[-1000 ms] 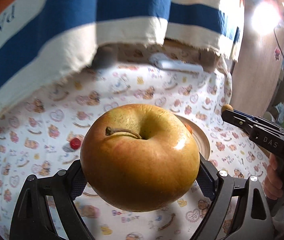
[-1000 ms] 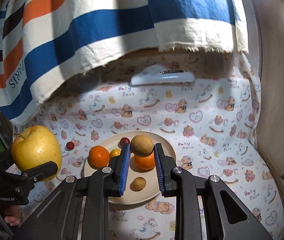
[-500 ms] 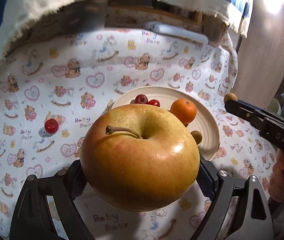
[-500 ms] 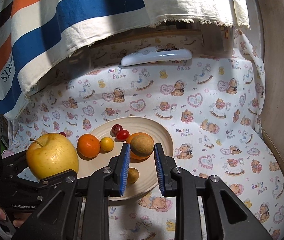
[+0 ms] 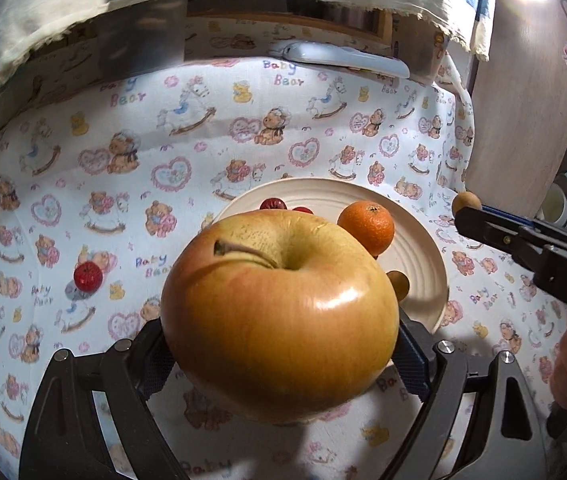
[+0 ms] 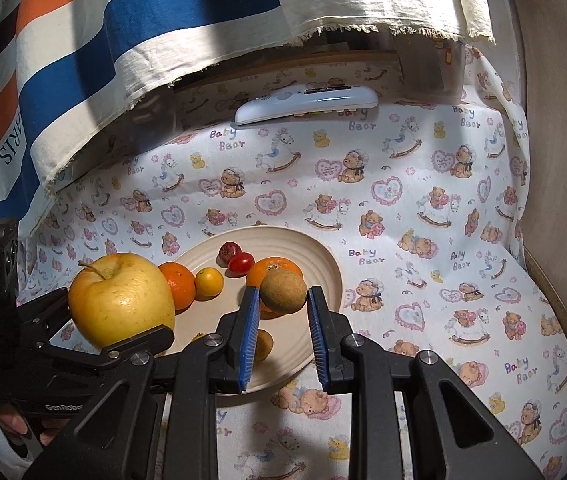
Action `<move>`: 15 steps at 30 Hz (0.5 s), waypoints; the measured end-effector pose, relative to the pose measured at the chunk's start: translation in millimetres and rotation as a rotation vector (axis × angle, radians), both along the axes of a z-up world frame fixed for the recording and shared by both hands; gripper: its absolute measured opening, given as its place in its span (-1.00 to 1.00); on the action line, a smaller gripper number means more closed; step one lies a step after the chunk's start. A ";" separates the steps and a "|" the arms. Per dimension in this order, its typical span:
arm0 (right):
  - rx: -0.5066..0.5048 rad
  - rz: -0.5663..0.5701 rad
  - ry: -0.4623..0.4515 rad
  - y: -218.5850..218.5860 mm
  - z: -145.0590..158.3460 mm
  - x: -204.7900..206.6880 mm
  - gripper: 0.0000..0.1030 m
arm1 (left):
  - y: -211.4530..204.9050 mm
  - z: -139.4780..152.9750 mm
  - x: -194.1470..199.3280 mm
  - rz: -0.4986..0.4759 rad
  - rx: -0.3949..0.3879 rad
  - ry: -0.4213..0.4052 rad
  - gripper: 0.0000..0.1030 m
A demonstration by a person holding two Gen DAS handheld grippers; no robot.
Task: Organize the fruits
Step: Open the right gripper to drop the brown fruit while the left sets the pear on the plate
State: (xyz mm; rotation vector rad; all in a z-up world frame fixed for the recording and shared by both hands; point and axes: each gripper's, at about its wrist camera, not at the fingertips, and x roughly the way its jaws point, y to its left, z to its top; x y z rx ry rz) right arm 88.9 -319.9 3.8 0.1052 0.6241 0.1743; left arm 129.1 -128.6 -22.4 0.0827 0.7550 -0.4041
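Note:
My left gripper [image 5: 279,344] is shut on a big yellow apple [image 5: 279,312], held above the near left rim of the cream plate [image 5: 423,264]; the apple also shows in the right wrist view [image 6: 121,300]. My right gripper [image 6: 283,300] is shut on a small round brown fruit [image 6: 283,292] above the plate [image 6: 323,268]. On the plate lie two oranges [image 6: 179,282] [image 6: 271,270], a small yellow fruit [image 6: 209,283], two small red fruits [image 6: 235,258] and a small brown fruit [image 6: 263,344]. A red fruit [image 5: 88,276] lies on the cloth left of the plate.
A bear-print cloth [image 6: 423,240] covers the table. A white remote [image 6: 307,104] lies at the back. A striped towel [image 6: 123,32] hangs over the back left. A wooden wall [image 6: 555,160] stands at the right.
Both grippers have moved forward and lower toward the plate with their fruits still held. The apple now hangs by the plate's left rim.

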 end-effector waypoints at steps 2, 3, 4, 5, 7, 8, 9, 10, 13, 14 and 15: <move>0.002 -0.003 0.002 -0.7 -0.3 -0.1 -0.51 | -2.1 0.2 1.9 -0.004 0.013 -0.004 0.73; 0.003 -0.004 0.003 -1.3 -0.5 0.1 -0.51 | -2.7 -0.1 2.3 -0.006 0.017 -0.006 0.73; 0.004 -0.006 0.003 -1.5 -0.6 -0.2 -0.51 | -3.1 -0.3 2.4 -0.009 0.019 -0.008 0.73; 0.004 -0.007 0.003 -1.8 -0.7 -0.2 -0.51 | -3.2 -0.5 2.3 -0.011 0.020 -0.010 0.74; 0.004 -0.009 0.004 -2.3 -1.0 -0.3 -0.51 | -3.3 -0.9 2.0 -0.012 0.020 -0.013 0.74; 0.004 -0.011 0.004 -2.6 -1.3 -0.3 -0.51 | -3.1 -1.1 2.1 -0.011 0.019 -0.011 0.74; 0.005 -0.012 0.006 -3.0 -1.5 -0.1 -0.51 | -3.2 -1.2 2.3 -0.009 0.019 -0.009 0.75; 0.005 -0.012 0.007 -3.5 -1.6 0.1 -0.51 | -3.1 -1.4 2.6 -0.008 0.018 -0.005 0.76; 0.006 -0.013 0.008 -3.8 -1.8 -0.3 -0.51 | -1.2 -2.5 4.2 -0.002 0.010 0.012 0.82; 0.007 -0.013 0.007 -3.8 -1.7 -0.6 -0.51 | 0.1 -2.7 4.5 0.001 0.006 0.015 0.85; 0.006 -0.013 0.007 -3.8 -1.8 -0.5 -0.51 | 1.5 -2.8 4.7 0.003 0.000 0.019 0.87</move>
